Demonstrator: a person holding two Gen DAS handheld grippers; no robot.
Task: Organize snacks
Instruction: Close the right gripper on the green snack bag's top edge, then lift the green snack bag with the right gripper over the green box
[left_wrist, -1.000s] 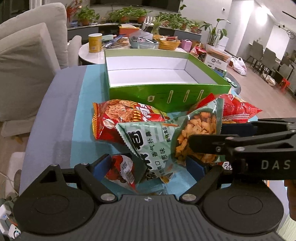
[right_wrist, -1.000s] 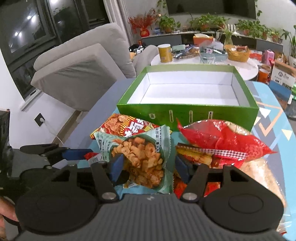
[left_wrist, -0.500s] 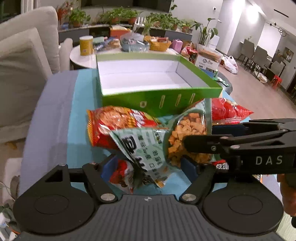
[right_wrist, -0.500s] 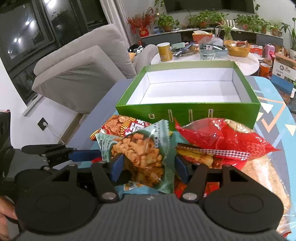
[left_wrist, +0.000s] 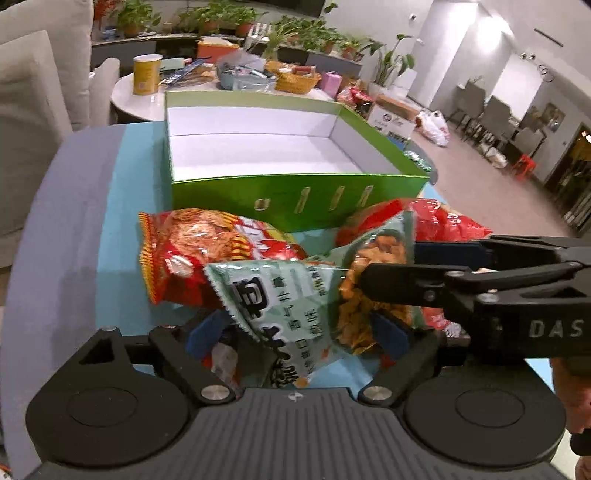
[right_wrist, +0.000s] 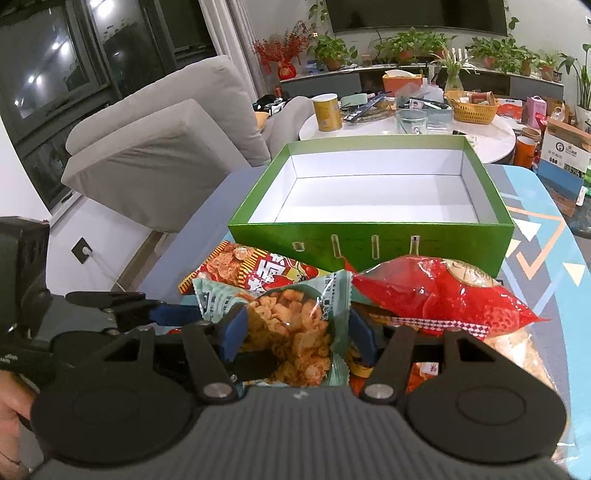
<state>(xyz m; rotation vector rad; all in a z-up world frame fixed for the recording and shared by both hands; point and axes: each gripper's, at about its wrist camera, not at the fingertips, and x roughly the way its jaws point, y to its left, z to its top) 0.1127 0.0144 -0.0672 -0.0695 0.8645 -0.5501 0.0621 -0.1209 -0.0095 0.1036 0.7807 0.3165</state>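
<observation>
A pale green snack bag (left_wrist: 295, 310) with orange crackers showing sits between both grippers, lifted off the pile. My left gripper (left_wrist: 299, 328) closes on one end of it. My right gripper (right_wrist: 295, 328) closes on the other end (right_wrist: 295, 332); its fingers (left_wrist: 413, 273) cross the left wrist view. An open green box (left_wrist: 295, 199) with a white, bare inside stands just beyond; it also shows in the right wrist view (right_wrist: 369, 243). A red-orange chip bag (left_wrist: 207, 251) lies at left, a red bag (right_wrist: 436, 295) at right.
The snacks lie on a blue patterned tabletop (right_wrist: 546, 251). A grey sofa (right_wrist: 166, 140) stands to the left. A round white table (right_wrist: 406, 125) with a yellow can, a basket and clutter stands behind the box. Chairs and bags stand far right (left_wrist: 498, 122).
Both grippers have raised the green bag a little and carried it nearer the box. The bag has tilted and crumpled more between them.
</observation>
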